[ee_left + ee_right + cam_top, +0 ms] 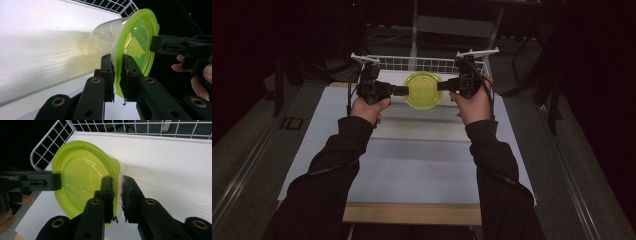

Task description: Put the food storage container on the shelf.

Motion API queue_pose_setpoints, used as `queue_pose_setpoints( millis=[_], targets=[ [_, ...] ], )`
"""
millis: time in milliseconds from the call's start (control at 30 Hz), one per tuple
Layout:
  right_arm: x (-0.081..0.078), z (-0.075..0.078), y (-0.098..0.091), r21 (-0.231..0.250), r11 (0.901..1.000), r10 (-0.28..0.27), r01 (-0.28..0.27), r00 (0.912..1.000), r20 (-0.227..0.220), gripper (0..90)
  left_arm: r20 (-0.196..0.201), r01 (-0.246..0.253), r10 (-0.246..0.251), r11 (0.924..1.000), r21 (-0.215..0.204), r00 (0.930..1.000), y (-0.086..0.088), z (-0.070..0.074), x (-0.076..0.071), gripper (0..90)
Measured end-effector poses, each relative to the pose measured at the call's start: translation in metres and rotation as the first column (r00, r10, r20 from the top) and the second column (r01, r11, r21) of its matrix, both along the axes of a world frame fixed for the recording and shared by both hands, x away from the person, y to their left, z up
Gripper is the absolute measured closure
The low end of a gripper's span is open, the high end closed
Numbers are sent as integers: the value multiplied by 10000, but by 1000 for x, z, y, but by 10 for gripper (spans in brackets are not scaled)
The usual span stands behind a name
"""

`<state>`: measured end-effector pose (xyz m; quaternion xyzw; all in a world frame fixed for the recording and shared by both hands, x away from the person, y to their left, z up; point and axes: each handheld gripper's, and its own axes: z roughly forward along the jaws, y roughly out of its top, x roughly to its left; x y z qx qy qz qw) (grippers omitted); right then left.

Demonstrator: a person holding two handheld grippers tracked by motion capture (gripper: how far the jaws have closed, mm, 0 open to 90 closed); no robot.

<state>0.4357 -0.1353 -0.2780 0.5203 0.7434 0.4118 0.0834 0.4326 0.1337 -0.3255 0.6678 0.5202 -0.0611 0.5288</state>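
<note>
Centrally, between the two hands, a clear plastic container with a yellow-green lid hangs above the far part of the table, held from both sides. In the left gripper view the container lies on its side, its see-through body pointing toward the white table surface and its lid facing away from it. The left tongs are clamped on the lid's rim at one edge; in the left gripper view the two black jaws pinch the green rim with only its thickness between them. The right tongs are clamped on the opposite edge, and in the right gripper view their jaws close on the rim where the green lid meets the clear wall. Each gripper view also shows the other tongs' jaw reaching the far side of the lid.

Just behind the container stands a white wire basket at the table's far end; its mesh shows along the top of the right gripper view. Both hands come in from below in dark sleeves. Around the table the room is dark.
</note>
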Motion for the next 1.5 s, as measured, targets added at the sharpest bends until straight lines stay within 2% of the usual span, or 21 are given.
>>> queue_pose_setpoints(
  millis=[100, 233, 333, 433, 533, 600, 633, 667, 833, 967, 1000, 1133, 1233, 1267, 1333, 1367, 1433, 1500],
  targets=[
    [9, -2, -1, 201, 9998, -13, 19, 9997, -261, 801, -46, 154, -156, 9995, -262, 9999, 2, -1, 5, 819],
    [16, -1, 1, 73, 9999, -92, 95, 9994, -346, 799, 78, -30, 30, 10000, -22, 10000, 0, 0, 10, 804],
    [21, -1, 0, 249, 9997, -18, 28, 9992, -397, 793, 308, -102, 104, 9999, -58, 9995, -1, -1, 14, 772],
    [29, -3, -3, 618, 9981, -24, 69, 9974, -726, 788, 402, -168, 174, 9997, -167, 9990, -3, -2, 16, 745],
    [35, -6, -5, 593, 9982, -73, 121, 9967, -812, 753, 608, -212, 223, 9996, -194, 9979, -8, -3, 19, 699],
    [36, -7, -5, 586, 9982, -74, 121, 9968, -794, 723, 695, -349, 357, 9993, -140, 9969, -11, -2, 21, 684],
    [38, -9, -3, 448, 9988, -153, 188, 9970, -765, 700, 749, -364, 365, 9993, -33, 9965, -12, -1, 22, 638],
    [39, -10, -3, 355, 9991, -212, 238, 9971, -736, 688, 844, -406, 398, 9991, 78, 9956, -13, 0, 23, 636],
    [41, -9, -5, 533, 9985, -113, 141, 9986, -516, 596, 760, -503, 489, 9986, 167, 9959, -16, -1, 30, 595],
    [41, -9, -8, 429, 9990, 98, -90, 9998, -196, 502, 890, -606, 564, 9971, 457, 9944, -18, -2, 31, 487],
    [40, -8, -9, 409, 9991, 148, -146, 9999, -44, 473, 999, -829, 778, 9954, 484, 9920, -16, -1, 30, 485],
    [32, -4, -12, 433, 9987, 250, -259, 9994, 221, 473, 1382, -965, 890, 9941, 487, 9864, -6, 2, 24, 481],
    [21, -1, -14, 427, 9983, 365, -389, 9978, 559, 468, 1547, -1026, 961, 9941, 341, 9833, 2, 3, 17, 481],
    [18, -1, -15, 459, 9980, 406, -436, 9970, 655, 468, 1679, -1085, 1037, 9939, 198, 9803, 4, 3, 13, 480],
    [10, -2, -15, 535, 9968, 554, -595, 9956, 759, 467, 2012, -971, 905, 9950, 234, 9754, 6, 5, 5, 468],
    [6, -4, -15, 457, 9971, 570, -613, 9943, 898, 467, 2180, -919, 818, 9951, 368, 9725, 6, 6, 1, 466],
    [-2, -8, -14, 227, 9967, 752, -782, 9909, 1117, 467, 2429, -691, 584, 9970, 358, 9683, 6, 5, -7, 447],
    [-8, -13, -12, 199, 9954, 909, -938, 9893, 1145, 468, 2623, -540, 389, 9972, 508, 9642, 5, 4, -14, 447]
  ],
)
